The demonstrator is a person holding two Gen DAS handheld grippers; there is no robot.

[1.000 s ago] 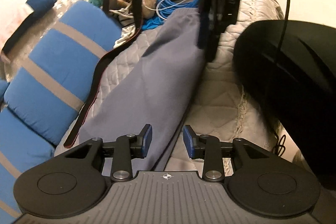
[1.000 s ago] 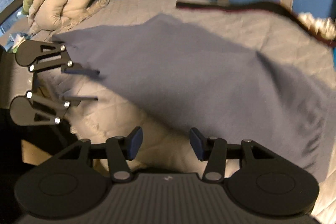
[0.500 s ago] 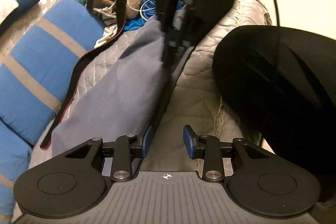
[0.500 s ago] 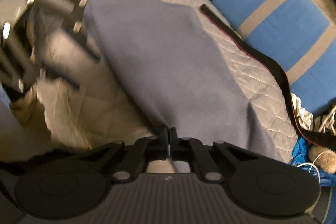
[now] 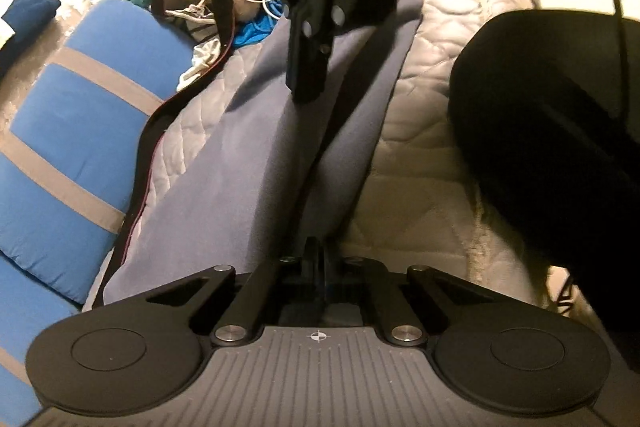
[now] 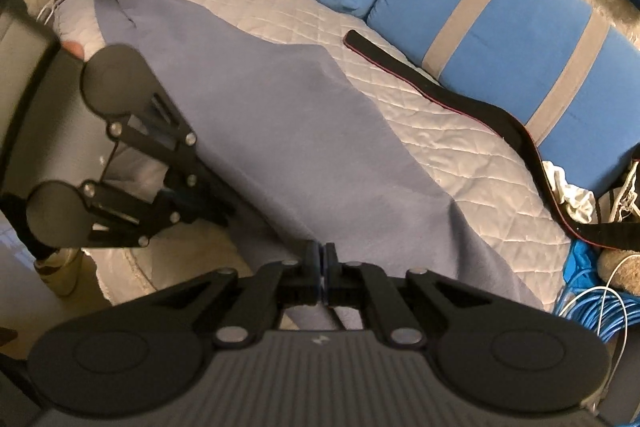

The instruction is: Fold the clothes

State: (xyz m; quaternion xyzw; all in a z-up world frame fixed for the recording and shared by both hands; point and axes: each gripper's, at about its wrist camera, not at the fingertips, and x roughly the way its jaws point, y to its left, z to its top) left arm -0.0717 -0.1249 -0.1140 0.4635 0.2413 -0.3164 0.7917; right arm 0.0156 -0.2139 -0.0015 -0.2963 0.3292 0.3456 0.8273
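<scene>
Since half a second ago left gripper [image 5: 318,259] has gone from spread to clenched on grey-blue cloth [image 6: 280,131] edge, lower centre of frame. Right gripper [image 6: 323,263] stays clamped on same cloth edge, lower centre. Cloth lies draped across quilted bed cover [image 6: 460,147], mid-frame; blue striped pillows [image 6: 500,27] upper right; black strap [image 6: 460,111] beside them
</scene>
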